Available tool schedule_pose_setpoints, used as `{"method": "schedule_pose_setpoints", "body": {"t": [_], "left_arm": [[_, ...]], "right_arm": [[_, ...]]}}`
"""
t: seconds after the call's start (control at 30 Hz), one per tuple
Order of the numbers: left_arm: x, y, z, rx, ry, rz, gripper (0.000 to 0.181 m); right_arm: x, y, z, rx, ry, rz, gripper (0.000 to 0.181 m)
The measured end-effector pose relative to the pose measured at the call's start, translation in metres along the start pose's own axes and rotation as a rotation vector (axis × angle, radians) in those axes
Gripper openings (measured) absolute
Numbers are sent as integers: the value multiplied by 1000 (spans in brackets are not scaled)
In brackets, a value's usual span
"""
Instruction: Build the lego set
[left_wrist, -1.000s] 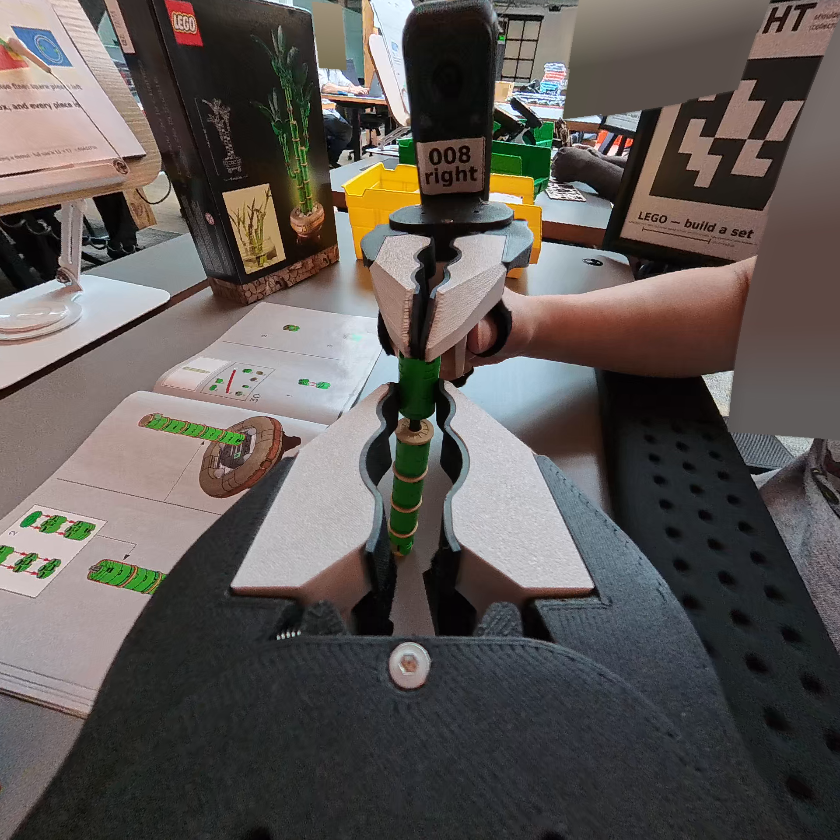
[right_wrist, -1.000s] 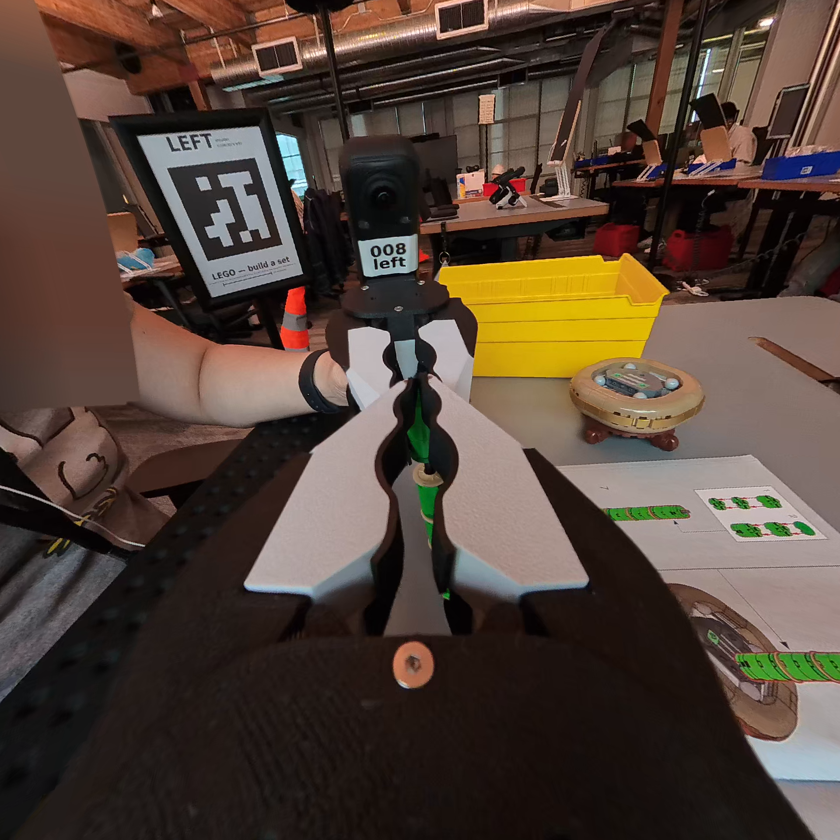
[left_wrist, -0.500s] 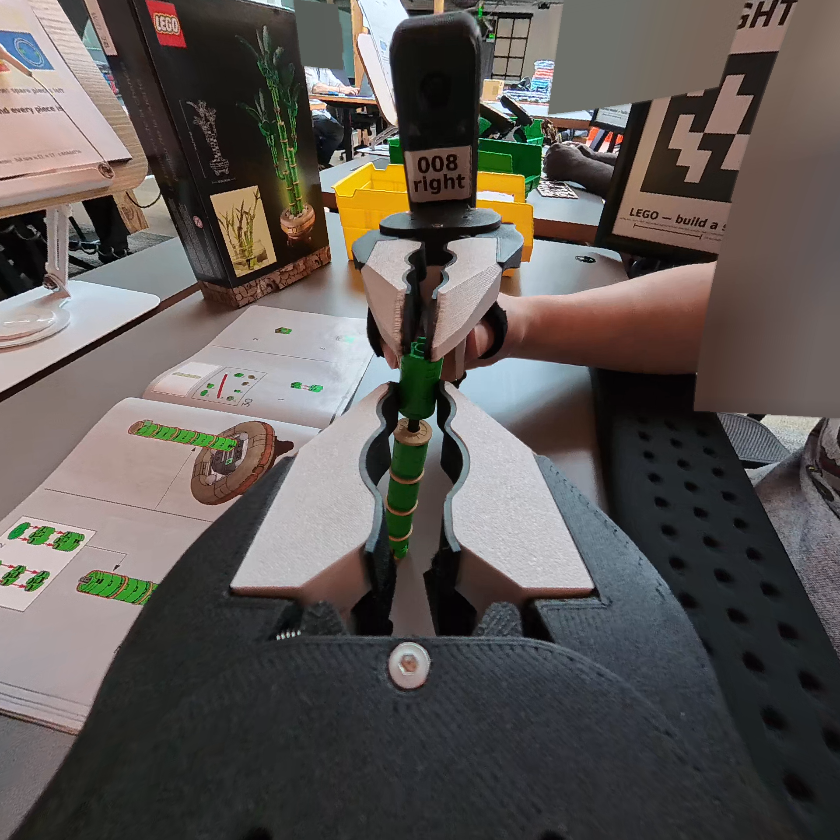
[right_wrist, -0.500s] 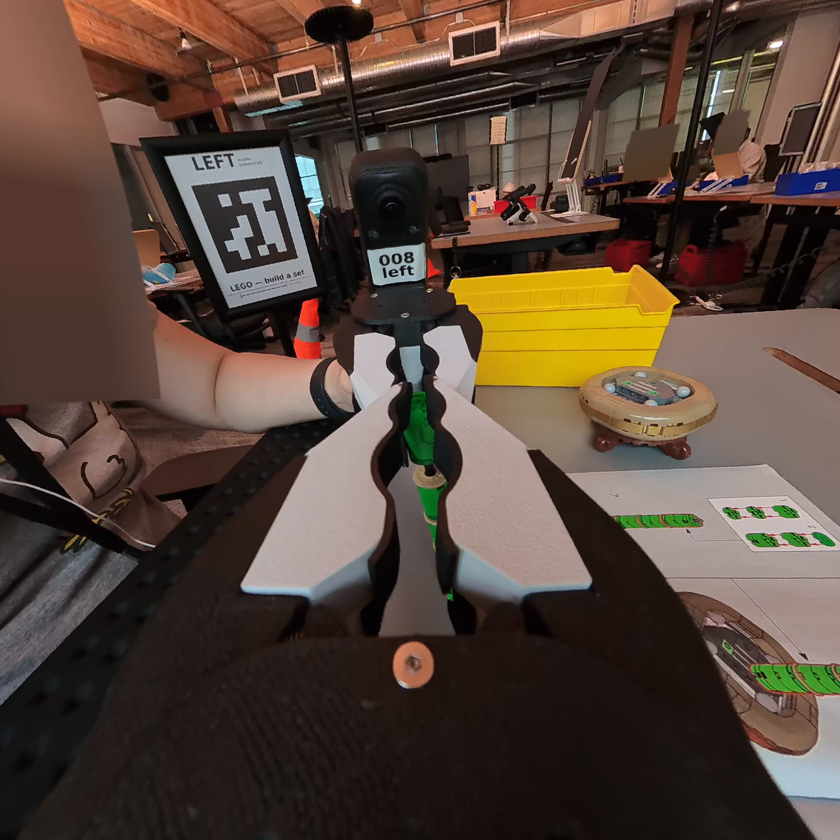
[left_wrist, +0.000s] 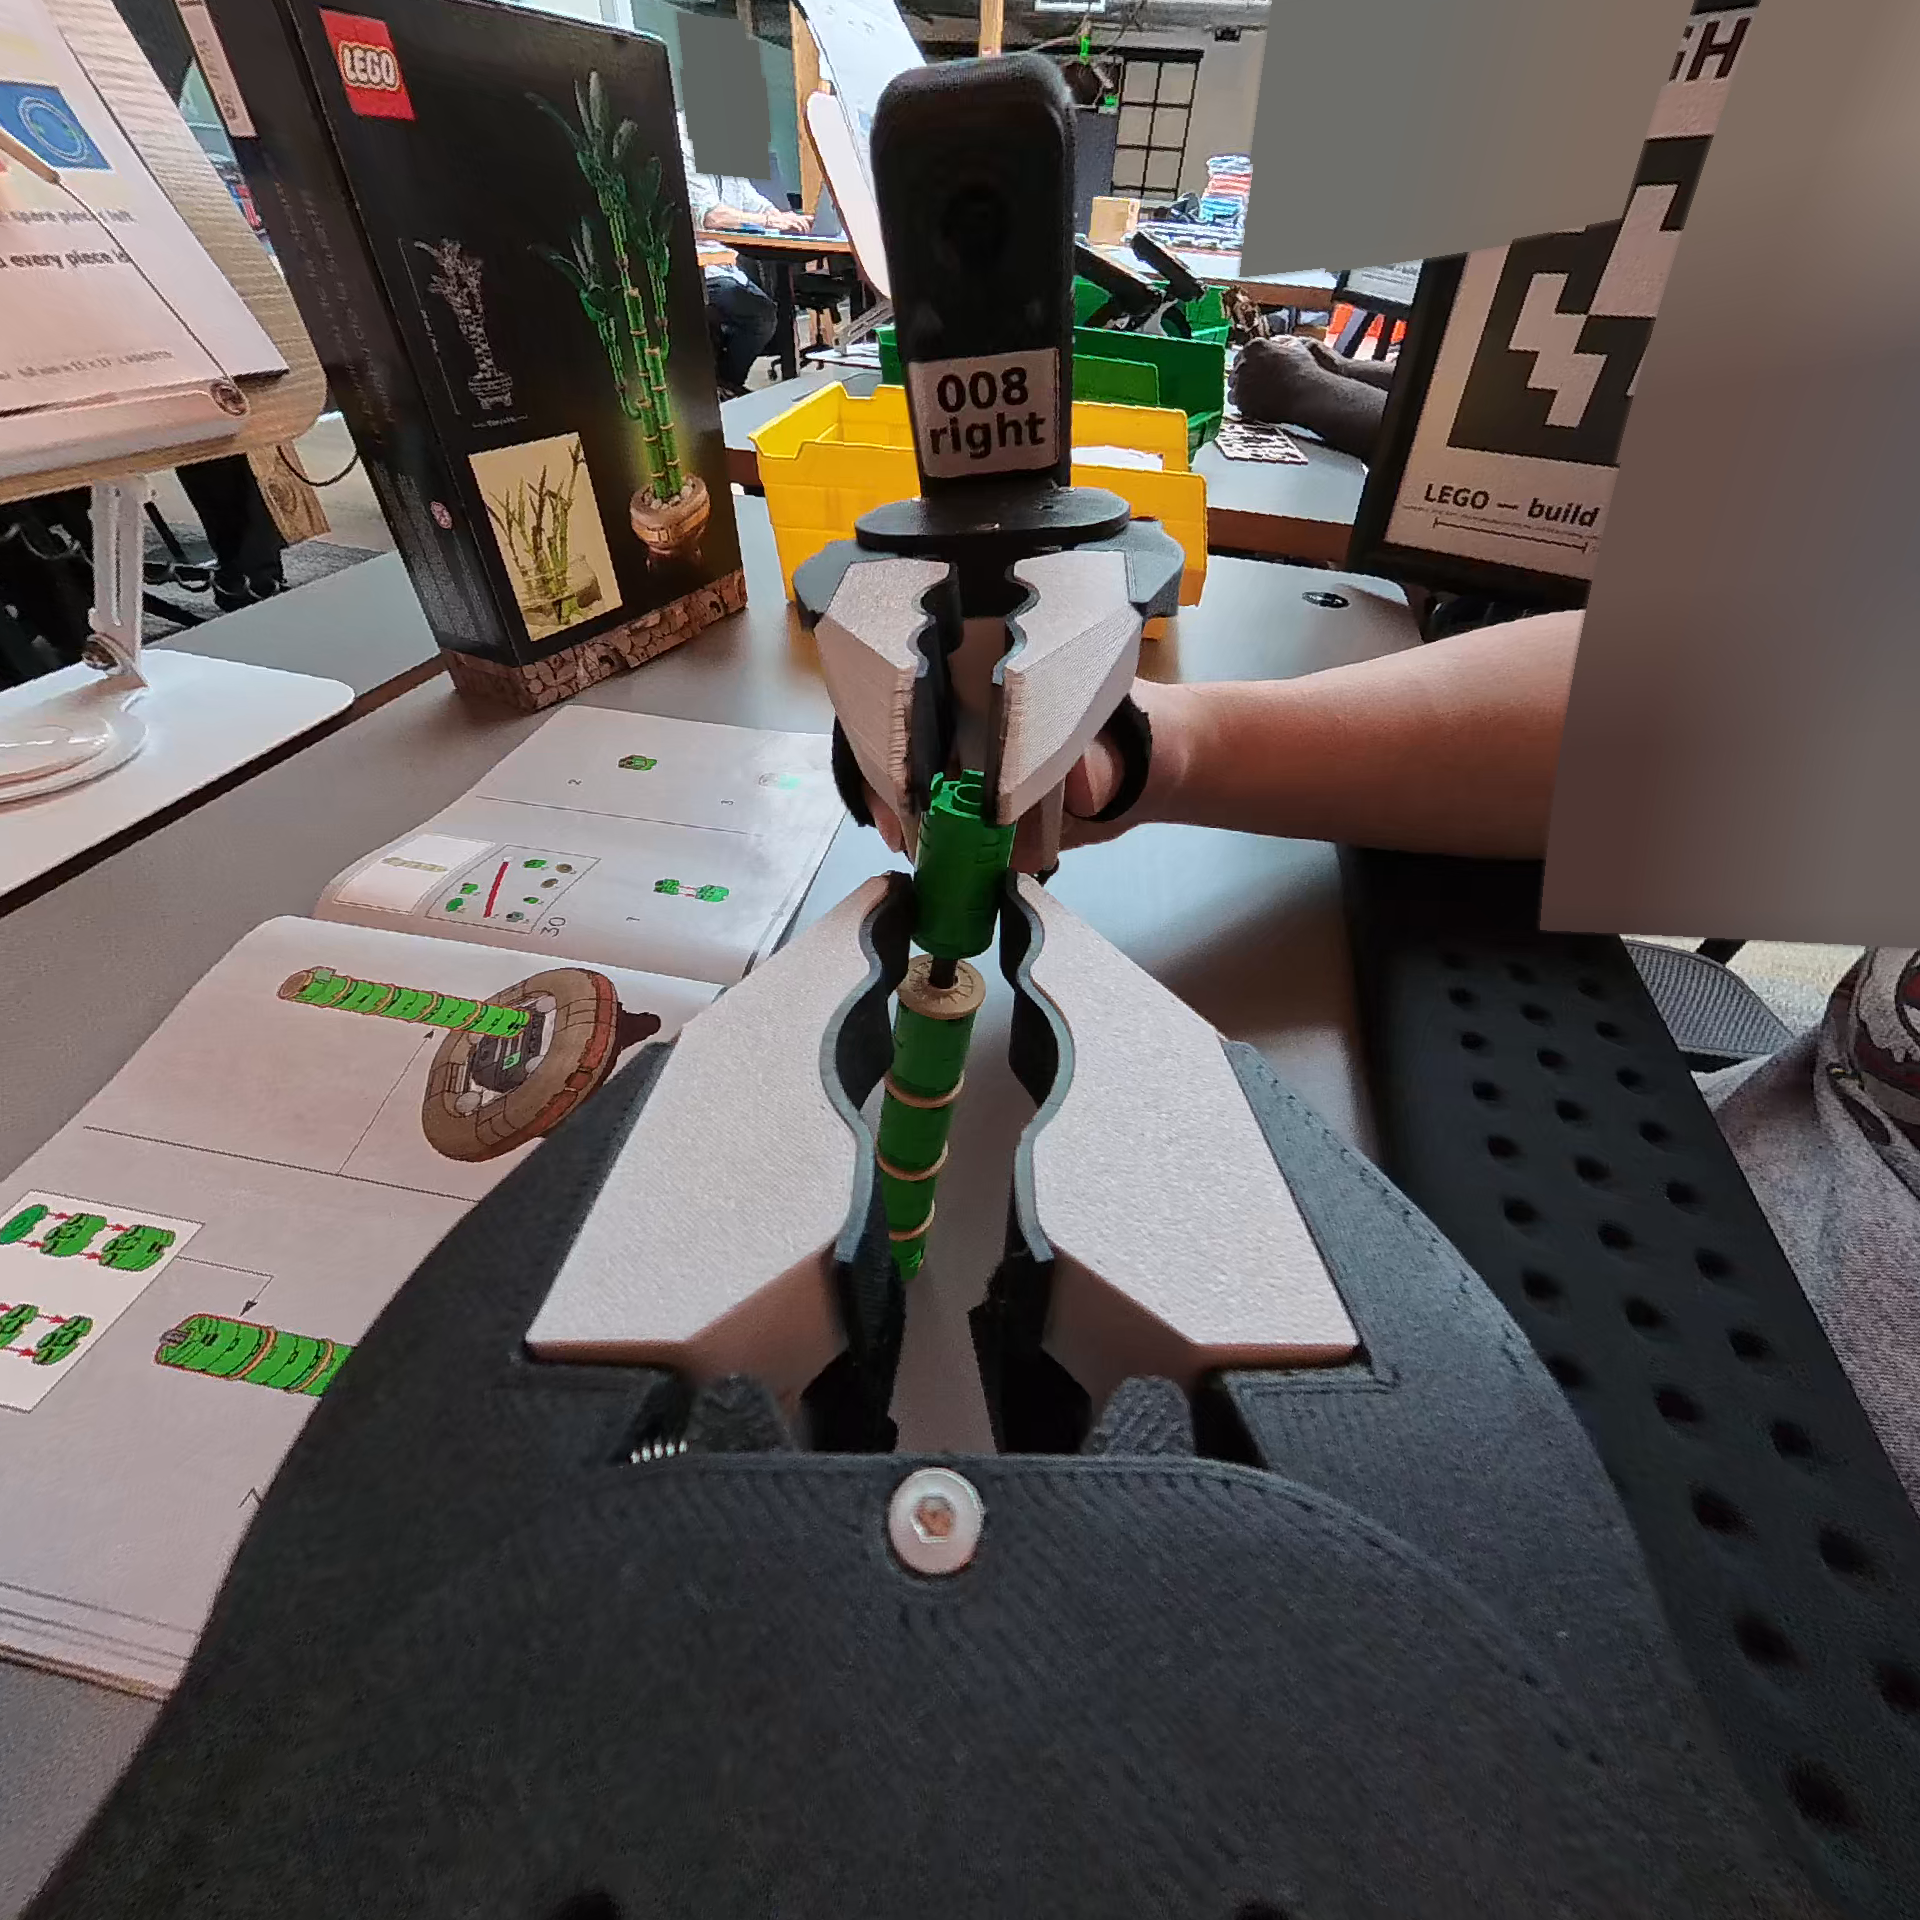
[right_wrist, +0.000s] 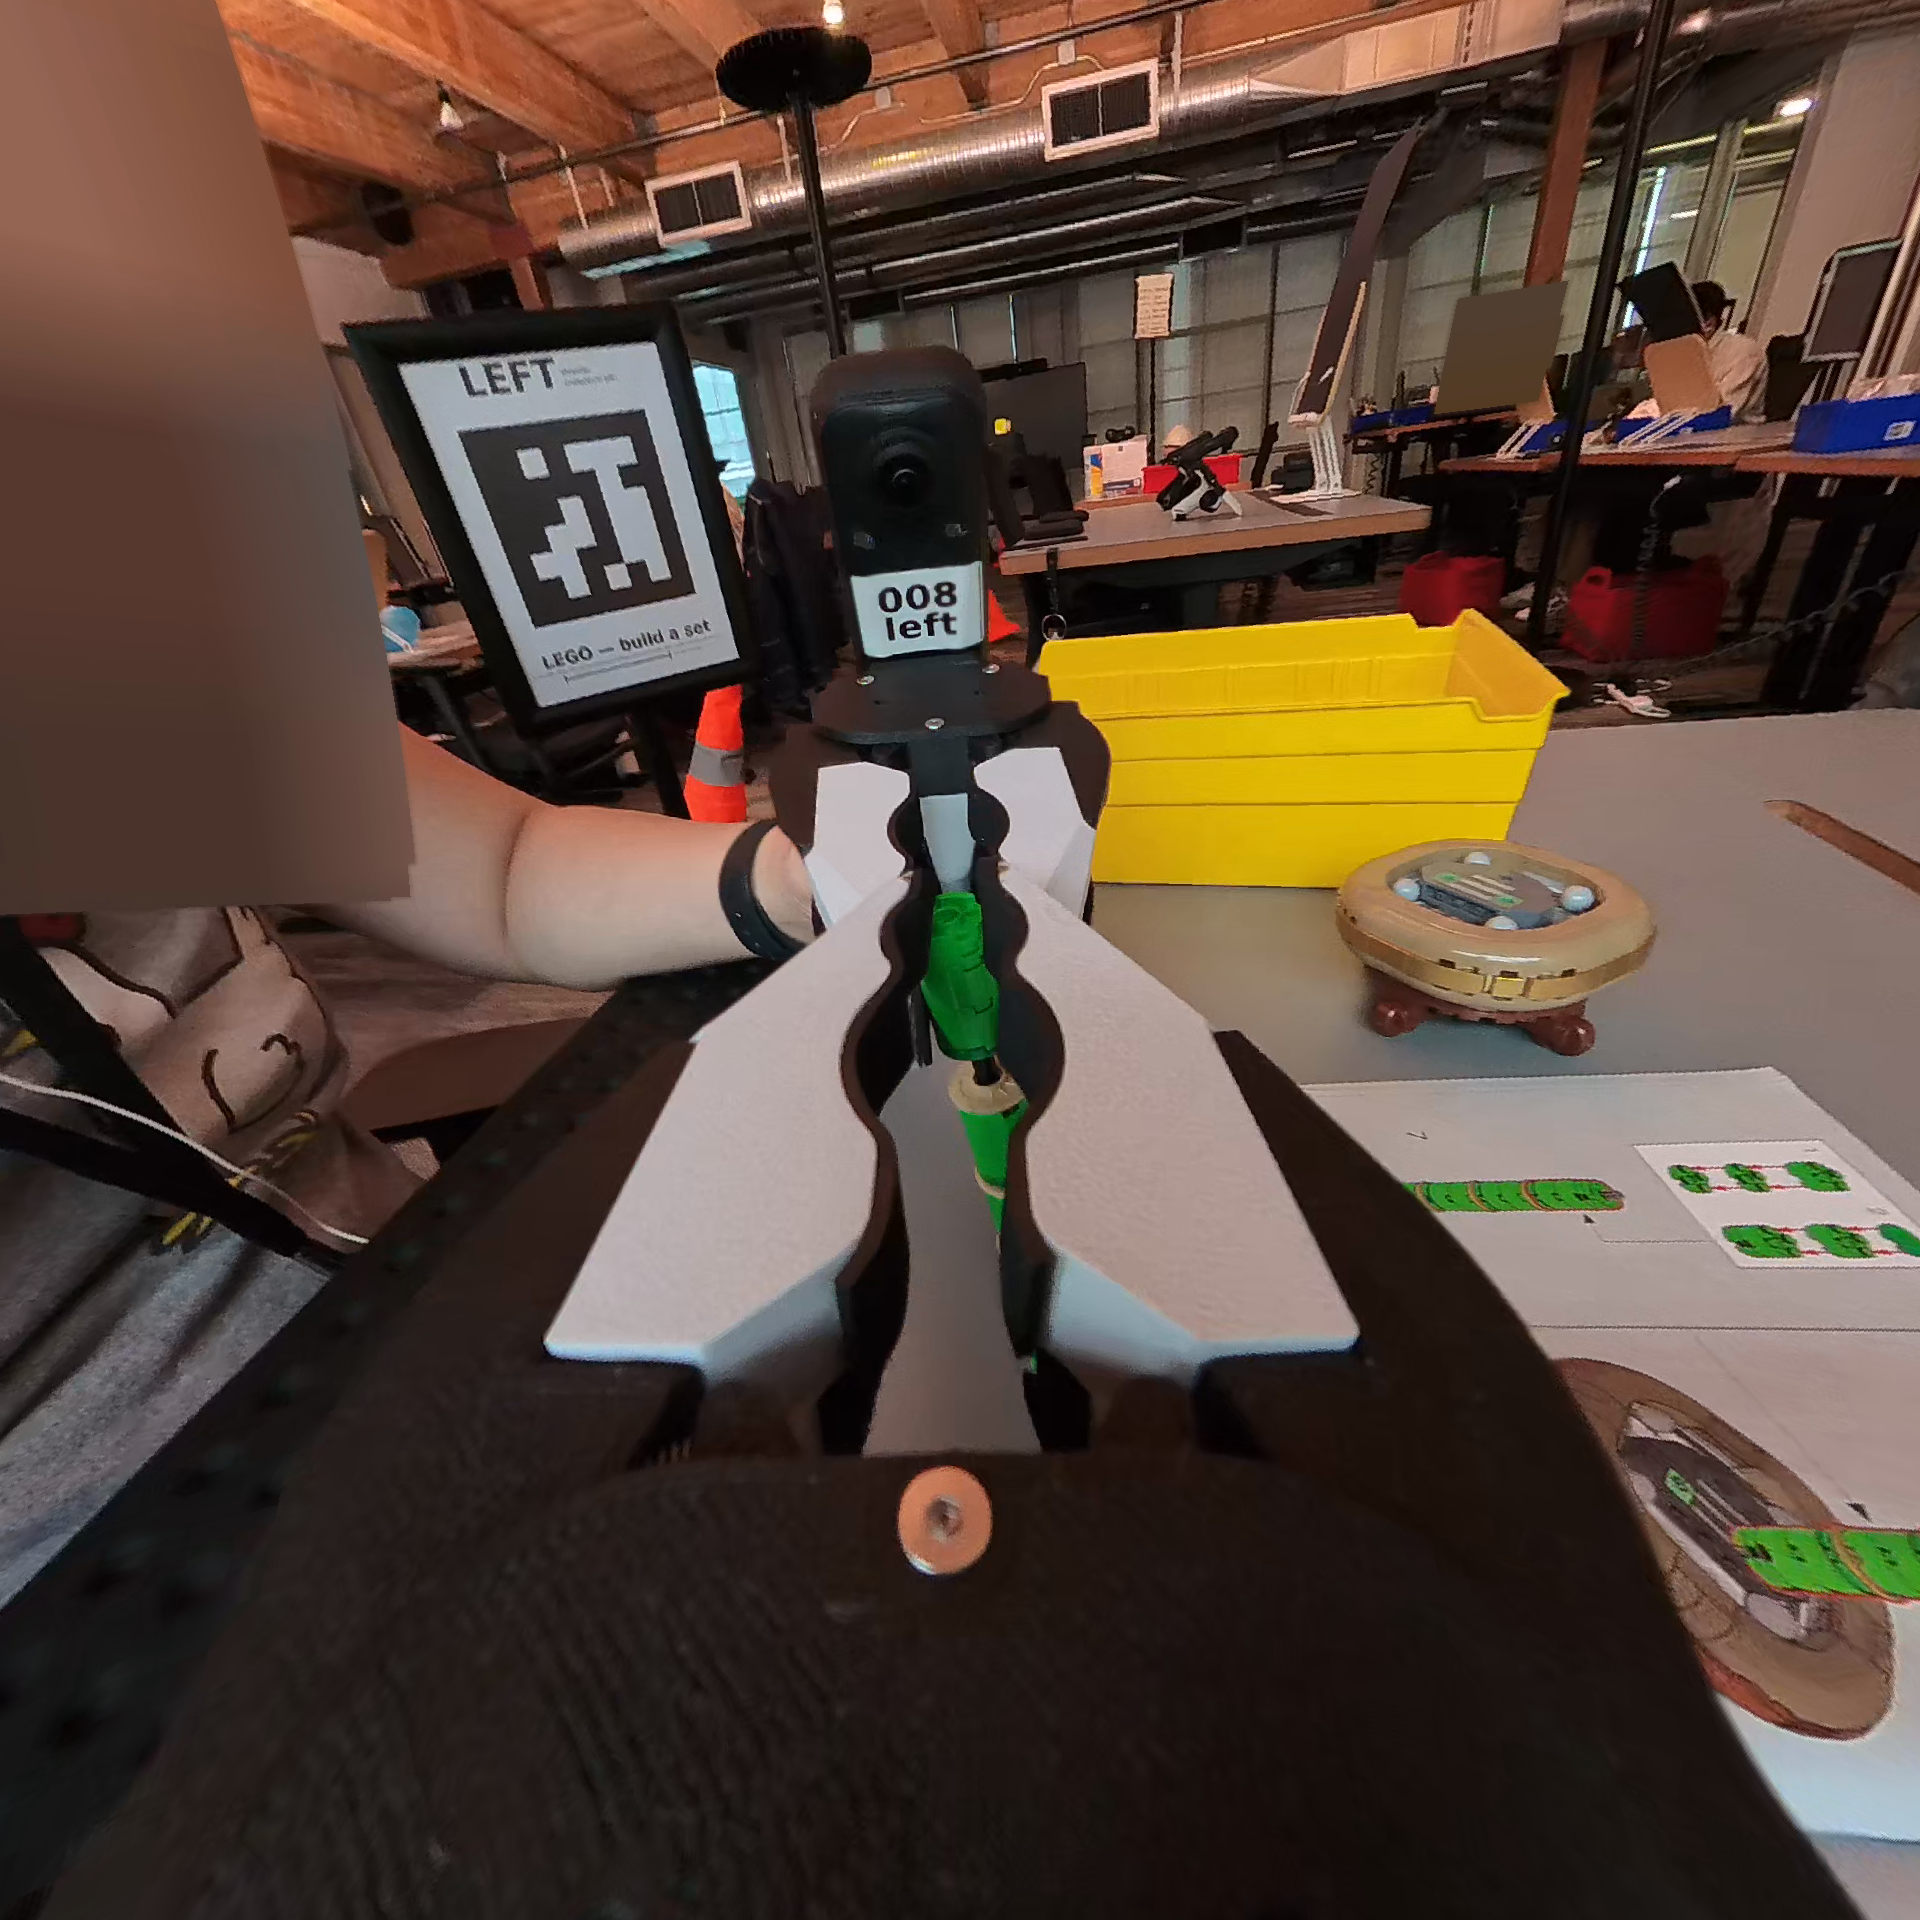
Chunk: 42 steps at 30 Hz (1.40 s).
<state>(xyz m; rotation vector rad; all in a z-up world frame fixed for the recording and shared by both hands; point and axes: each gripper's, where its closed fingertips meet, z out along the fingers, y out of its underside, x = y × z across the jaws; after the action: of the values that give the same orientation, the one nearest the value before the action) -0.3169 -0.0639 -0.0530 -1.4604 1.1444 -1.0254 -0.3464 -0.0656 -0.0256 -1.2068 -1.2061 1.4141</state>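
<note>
Stalk (left_wrist: 920, 1122) held between both grippers above table (left_wrist: 1184, 914).

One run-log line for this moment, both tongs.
left tongs: shut on banded green stalk | right tongs: shut on green segment | black axle showing between | pot base on table

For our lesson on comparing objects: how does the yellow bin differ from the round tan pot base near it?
The yellow bin is a rectangular, open-topped box; the pot base is a low round disc. The bin is plain yellow; the base is tan with grey parts on top and dark brown feet. The bin looks larger though it stands farther back. Both rest on the grey table.
</note>
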Motion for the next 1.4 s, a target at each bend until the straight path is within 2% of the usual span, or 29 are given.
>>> {"method": "schedule_pose_setpoints", "body": {"t": [0.37, 1.4], "left_arm": [[1, 1, 1, 1, 12, 4, 17], [-2, 4, 0, 17, 38, -41, 17]], "right_arm": [[-2, 4, -1, -44, -9, -29, 13], [4, 8, 1, -44, -21, 23, 15]]}}
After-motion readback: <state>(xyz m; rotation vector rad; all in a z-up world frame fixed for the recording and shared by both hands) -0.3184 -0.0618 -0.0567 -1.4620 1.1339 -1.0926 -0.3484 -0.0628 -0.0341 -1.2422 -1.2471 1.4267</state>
